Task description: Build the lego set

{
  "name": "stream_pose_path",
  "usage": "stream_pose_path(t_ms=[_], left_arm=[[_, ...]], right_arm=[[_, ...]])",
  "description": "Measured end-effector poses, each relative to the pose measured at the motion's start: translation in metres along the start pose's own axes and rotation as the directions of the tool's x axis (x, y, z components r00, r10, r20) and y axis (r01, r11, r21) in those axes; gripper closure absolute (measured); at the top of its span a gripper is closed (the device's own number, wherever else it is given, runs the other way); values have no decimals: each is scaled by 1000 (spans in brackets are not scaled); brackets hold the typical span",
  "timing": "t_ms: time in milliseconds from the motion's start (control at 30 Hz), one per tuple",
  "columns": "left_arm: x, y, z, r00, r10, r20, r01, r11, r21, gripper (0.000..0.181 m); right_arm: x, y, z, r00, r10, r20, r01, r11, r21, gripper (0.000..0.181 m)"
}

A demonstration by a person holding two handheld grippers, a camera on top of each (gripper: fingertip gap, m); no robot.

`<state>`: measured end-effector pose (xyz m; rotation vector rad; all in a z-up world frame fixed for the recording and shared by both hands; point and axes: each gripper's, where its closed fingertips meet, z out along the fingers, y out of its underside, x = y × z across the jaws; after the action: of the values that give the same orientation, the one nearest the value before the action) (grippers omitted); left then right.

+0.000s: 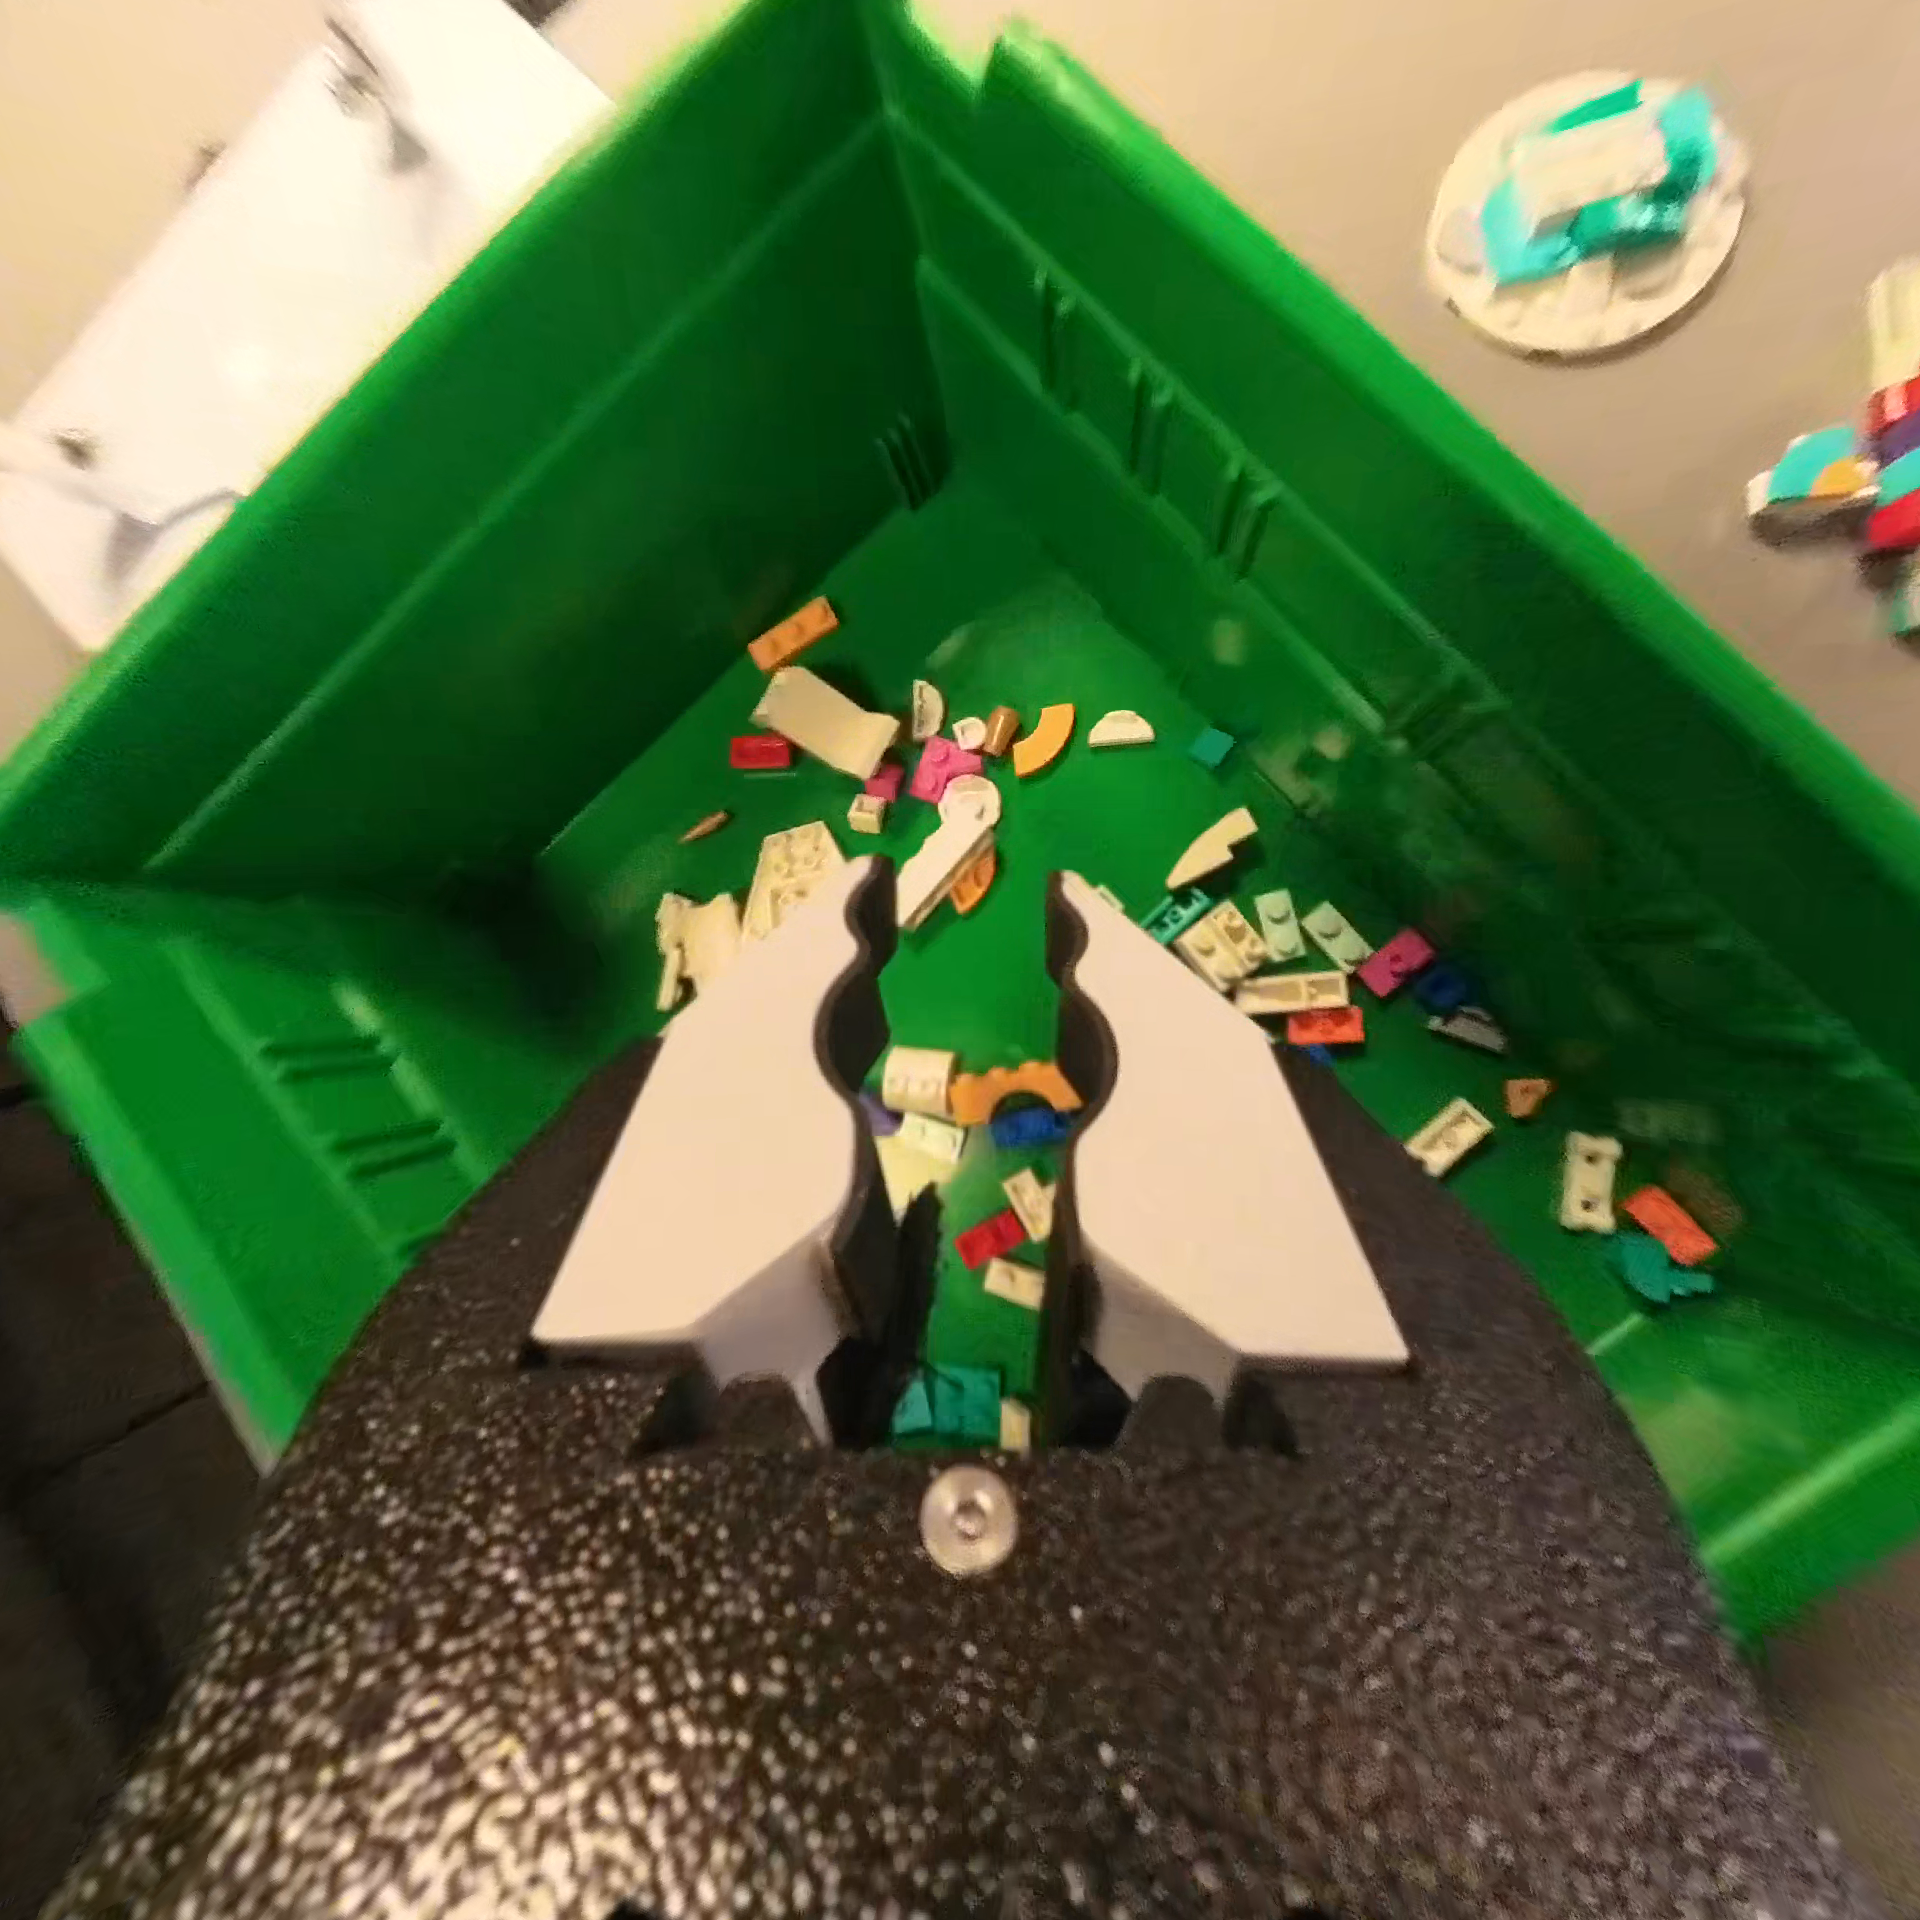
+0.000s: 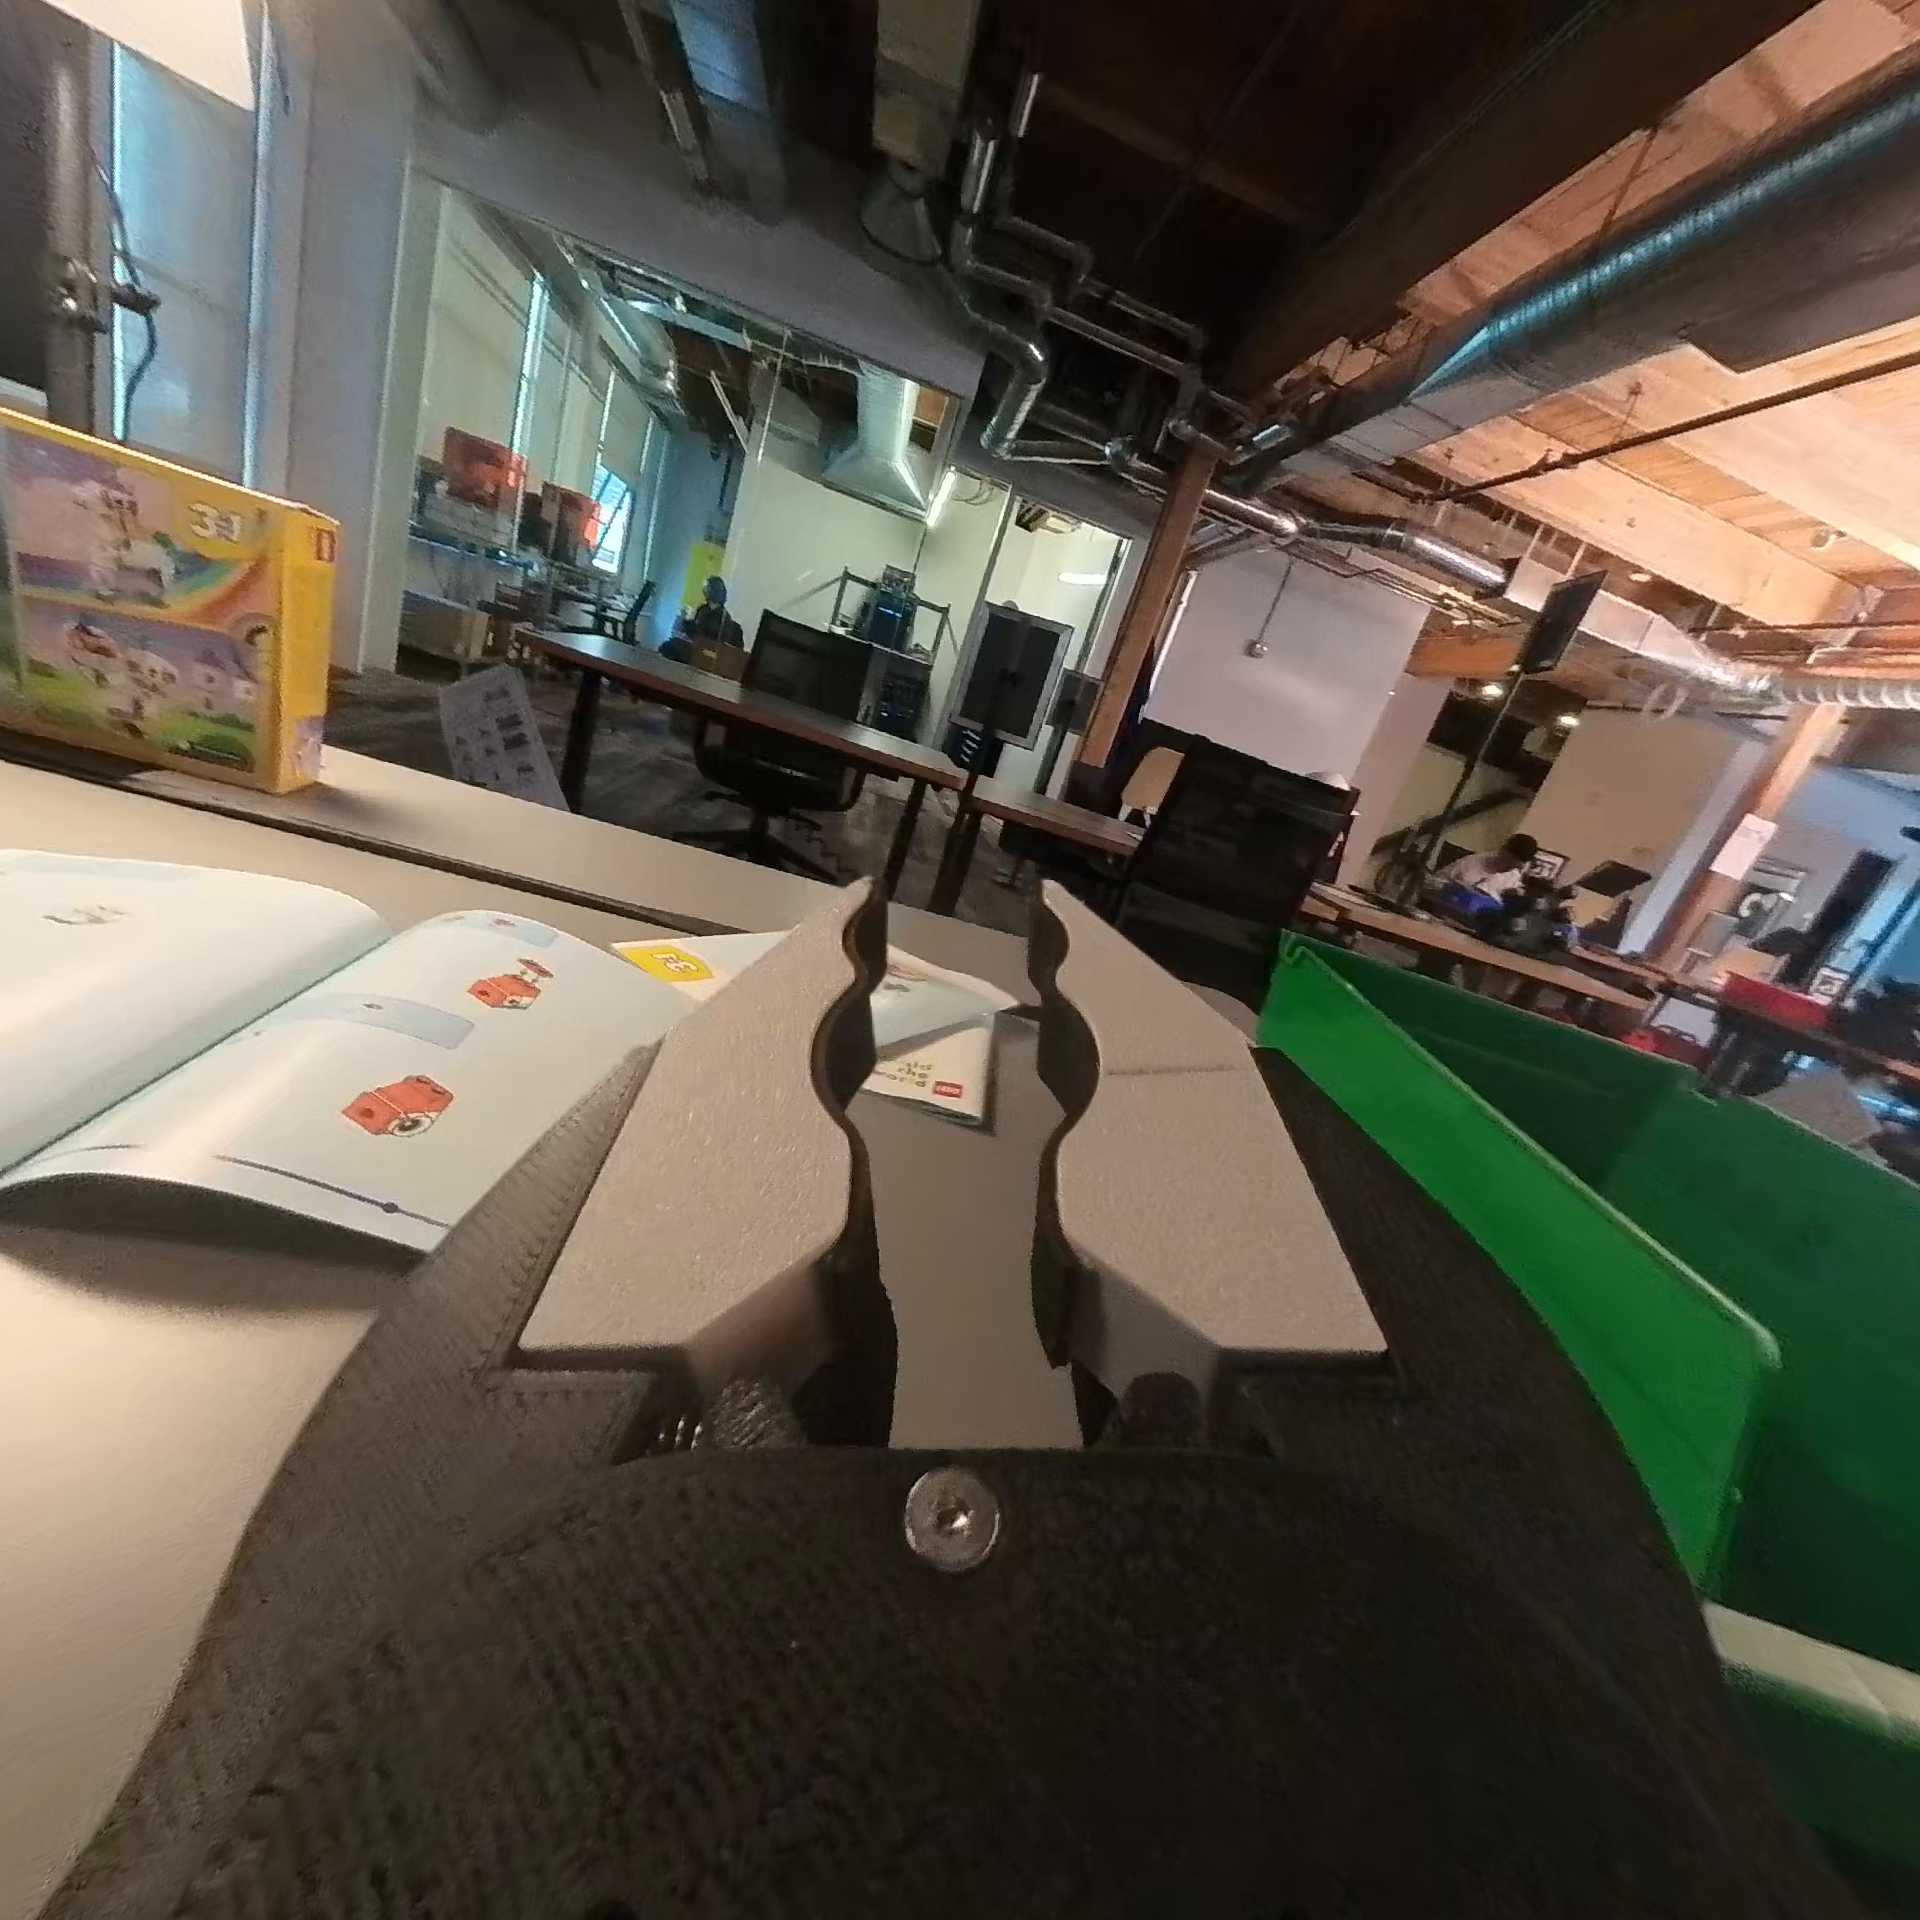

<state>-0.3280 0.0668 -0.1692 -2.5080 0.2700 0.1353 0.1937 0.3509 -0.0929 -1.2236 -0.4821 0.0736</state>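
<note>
- The left gripper [image 1: 968,883] hangs over the green bin [image 1: 582,436], its grey fingers [image 1: 727,1101] spread apart with nothing between them.
- Loose lego pieces [image 1: 1278,945] lie scattered across the bin floor: cream plates, an orange arch [image 1: 1013,1091] seen in the gap between the fingers, a pink plate [image 1: 940,769], red and teal bits.
- The bin's tall ribbed walls close in on both sides of the pieces, and the gripper's black body hides the nearest part of the floor.
- Outside the bin, on the grey table [image 1: 1299,156], sits a white round plate [image 1: 1590,208] carrying a teal and white build, and a multicoloured assembly [image 1: 1849,478] lies at the right edge; both are blurred.
- The right gripper [image 2: 961,899] is low over the table, parted, holding nothing.
- To its left lies an open instruction booklet [image 2: 260,1018]; a smaller leaflet [image 2: 935,1049] shows through the gap between the fingers.
- The bin wall [image 2: 1558,1164] stands just beside it on the right.
- The yellow set box [image 2: 156,613] stands farther back on the left.
- Dark desks and chairs fill the room behind.
</note>
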Motion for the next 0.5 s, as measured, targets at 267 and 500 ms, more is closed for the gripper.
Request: stream_pose_path(t_ms=[267, 500], left_arm=[[-18, 10, 48, 999, 36, -14, -38, 987, -158, 179], [17, 20, 42, 973, 22, -230, -73, 974, -215, 180]], right_arm=[[-6, 1, 1, 998, -60, 11, 61, 998, -12, 157], [-7, 1, 1, 999, -38, 23, 38, 999, -6, 158]])
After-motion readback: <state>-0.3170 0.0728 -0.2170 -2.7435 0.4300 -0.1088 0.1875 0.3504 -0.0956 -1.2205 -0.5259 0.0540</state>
